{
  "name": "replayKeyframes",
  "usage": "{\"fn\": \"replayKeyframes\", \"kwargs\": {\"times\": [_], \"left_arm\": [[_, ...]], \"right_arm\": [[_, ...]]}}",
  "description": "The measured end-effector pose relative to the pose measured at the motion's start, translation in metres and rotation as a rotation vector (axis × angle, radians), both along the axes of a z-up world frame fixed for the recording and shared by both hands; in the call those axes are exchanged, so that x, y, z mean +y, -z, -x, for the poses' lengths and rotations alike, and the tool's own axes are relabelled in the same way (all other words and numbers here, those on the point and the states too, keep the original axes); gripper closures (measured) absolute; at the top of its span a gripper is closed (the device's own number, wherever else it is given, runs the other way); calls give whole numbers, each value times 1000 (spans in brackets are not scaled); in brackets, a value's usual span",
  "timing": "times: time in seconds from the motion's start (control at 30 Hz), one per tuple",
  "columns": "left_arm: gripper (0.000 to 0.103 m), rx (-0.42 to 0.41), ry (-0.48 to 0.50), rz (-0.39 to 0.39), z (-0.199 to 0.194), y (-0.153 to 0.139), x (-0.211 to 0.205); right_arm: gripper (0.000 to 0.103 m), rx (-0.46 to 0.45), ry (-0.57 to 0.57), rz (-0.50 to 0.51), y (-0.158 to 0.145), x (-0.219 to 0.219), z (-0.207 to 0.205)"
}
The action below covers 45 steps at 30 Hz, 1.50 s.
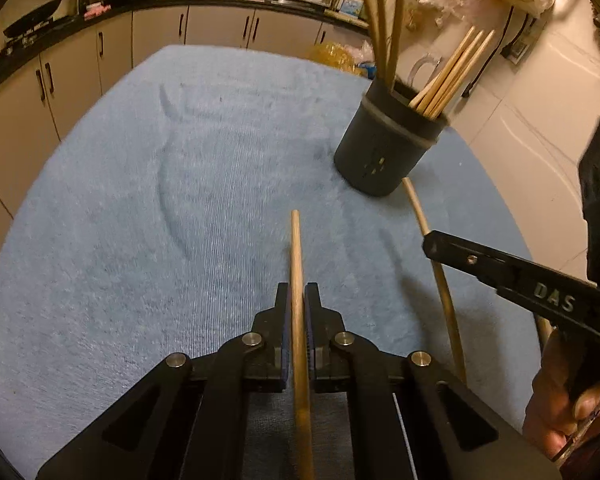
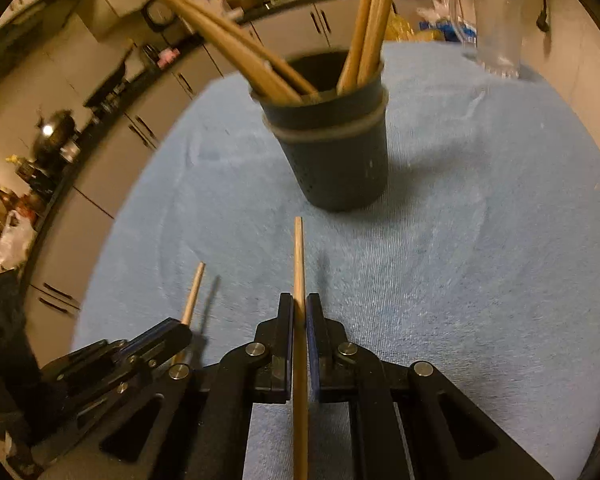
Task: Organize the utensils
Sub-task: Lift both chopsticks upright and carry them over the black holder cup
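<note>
1. Chopsticks split three ways: several stood in the dark holder (image 1: 388,136), one clamped in the left gripper (image 1: 298,300), another clamped in the right gripper (image 2: 300,308).
2. Left jaws closed on the left chopstick (image 1: 296,248), tip pointed forward over the blue towel (image 1: 140,240), roughly mid-table.
3. Right jaws closed on the right chopstick (image 2: 299,256), tip aimed at the holder's base, just short of it.
4. Holder stood upright near the far right edge of the towel, sticks fanned out against opposite sides of its rim.
5. Glass mug (image 2: 492,20) stood beyond the holder, toward the far right corner.
6. Judged risks from here:
   - Both grippers sat close together; could collide on the way to the same opening.
   - Held sticks extended well past the jaws; a low approach could strike the holder wall and tip it, being light-looking and top-heavy.
   - Leaning sticks crowded the mouth; an incoming tip could catch on them and pivot in the grip or slip out.
   - Soft towel gave an unsteady footing for the holder.
</note>
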<state>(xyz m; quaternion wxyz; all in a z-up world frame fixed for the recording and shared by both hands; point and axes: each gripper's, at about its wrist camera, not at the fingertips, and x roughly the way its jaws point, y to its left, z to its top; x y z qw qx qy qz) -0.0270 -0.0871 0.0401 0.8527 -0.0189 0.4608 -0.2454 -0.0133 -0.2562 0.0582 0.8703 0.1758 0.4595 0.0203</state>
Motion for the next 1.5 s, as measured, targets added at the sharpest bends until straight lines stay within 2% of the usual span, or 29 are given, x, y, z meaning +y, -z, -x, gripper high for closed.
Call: {"fn": "replayKeyframes", "kwargs": {"times": [0.33, 0.5, 0.9, 1.5], "left_arm": [[97, -178, -27, 52, 23, -55, 4], [97, -235, -33, 74, 32, -78, 5], [97, -296, -47, 78, 49, -104, 7], [97, -336, -41, 93, 72, -122, 7]], "right_arm": [[96, -350, 20, 31, -63, 2, 53], [96, -461, 44, 48, -80, 5, 73], [96, -513, 56, 45, -90, 3, 86], [96, -553, 94, 44, -104, -3, 113]]}}
